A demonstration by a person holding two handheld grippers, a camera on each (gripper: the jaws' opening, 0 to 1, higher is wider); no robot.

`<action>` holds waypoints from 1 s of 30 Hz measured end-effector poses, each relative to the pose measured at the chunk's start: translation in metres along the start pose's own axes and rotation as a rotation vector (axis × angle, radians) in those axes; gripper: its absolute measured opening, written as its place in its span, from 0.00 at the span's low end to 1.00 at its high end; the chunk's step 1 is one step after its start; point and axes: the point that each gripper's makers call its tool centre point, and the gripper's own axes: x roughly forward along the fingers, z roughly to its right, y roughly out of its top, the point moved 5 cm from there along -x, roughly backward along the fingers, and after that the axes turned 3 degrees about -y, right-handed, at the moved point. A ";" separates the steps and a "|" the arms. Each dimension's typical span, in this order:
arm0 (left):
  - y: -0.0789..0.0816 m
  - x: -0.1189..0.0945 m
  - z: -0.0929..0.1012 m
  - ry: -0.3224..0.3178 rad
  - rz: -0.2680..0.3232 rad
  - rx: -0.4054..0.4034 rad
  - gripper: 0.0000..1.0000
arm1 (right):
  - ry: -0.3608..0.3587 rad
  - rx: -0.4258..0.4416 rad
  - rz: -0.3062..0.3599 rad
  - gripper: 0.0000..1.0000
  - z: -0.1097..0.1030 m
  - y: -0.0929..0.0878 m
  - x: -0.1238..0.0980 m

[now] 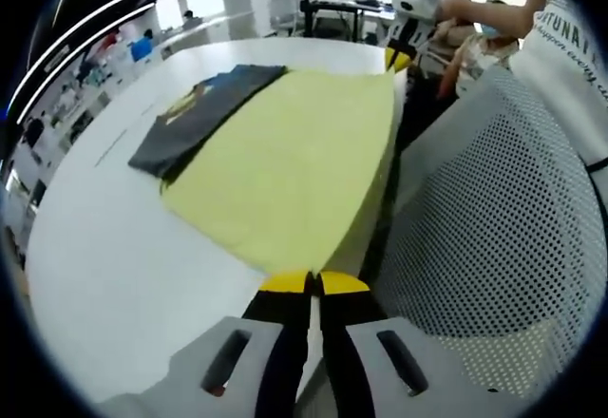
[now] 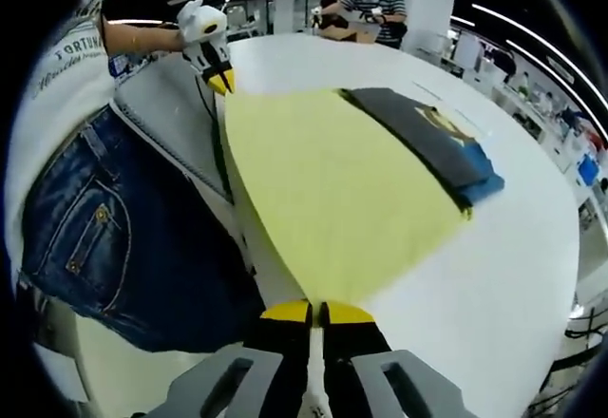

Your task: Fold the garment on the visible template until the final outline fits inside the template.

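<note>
Garment, yellow, half-spread over dark template; left gripper and right gripper each pinch a near corner. Folding barely begun.

A pale yellow template is spread flat on the white desk with one edge along the desk's rim, and a dark grey garment with a yellow and blue print is laid folded, partly overlapping the template's far side.
</note>
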 end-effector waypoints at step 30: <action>0.019 -0.048 0.003 -0.037 0.057 -0.078 0.00 | 0.000 -0.018 0.045 0.00 0.007 0.032 -0.043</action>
